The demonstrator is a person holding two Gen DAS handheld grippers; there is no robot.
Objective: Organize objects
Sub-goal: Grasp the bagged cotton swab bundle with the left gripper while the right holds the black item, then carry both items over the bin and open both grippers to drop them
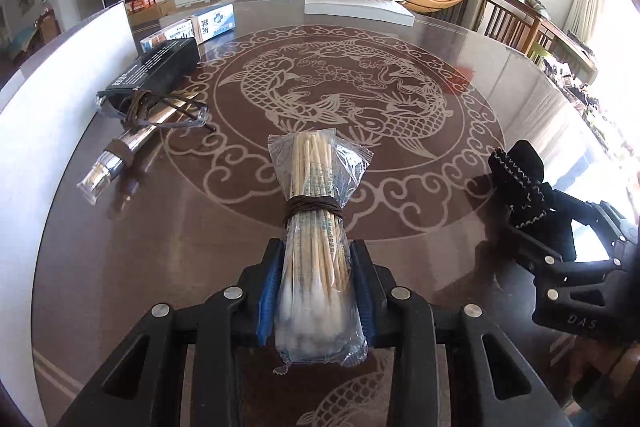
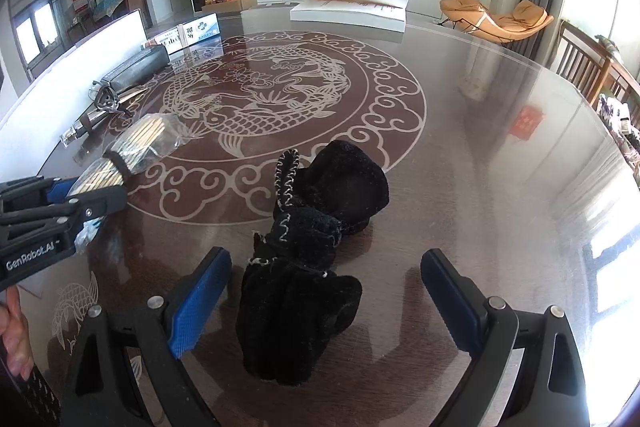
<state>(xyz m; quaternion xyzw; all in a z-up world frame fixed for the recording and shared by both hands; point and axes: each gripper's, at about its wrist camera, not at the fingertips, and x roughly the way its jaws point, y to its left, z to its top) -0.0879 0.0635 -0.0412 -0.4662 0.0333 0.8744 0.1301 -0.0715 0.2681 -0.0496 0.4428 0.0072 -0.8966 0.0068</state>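
Observation:
My left gripper (image 1: 317, 255) is shut on a clear plastic pack of cotton swabs (image 1: 316, 227) tied with brown cord, held just above the table; the pack also shows at the left of the right wrist view (image 2: 132, 151). My right gripper (image 2: 326, 267) is open, its blue pads either side of a black fuzzy glove (image 2: 312, 259) that lies on the table. The glove shows at the right of the left wrist view (image 1: 520, 183). At the left lie a shiny metal tube (image 1: 120, 155), glasses (image 1: 176, 111) and a black box (image 1: 160, 67).
The round dark table (image 1: 440, 227) has a fish pattern under glass. A white board (image 1: 60, 115) stands along its left edge. Blue-white boxes (image 1: 200, 25) and a flat white box (image 1: 356, 3) lie at the far side. Chairs stand at the right.

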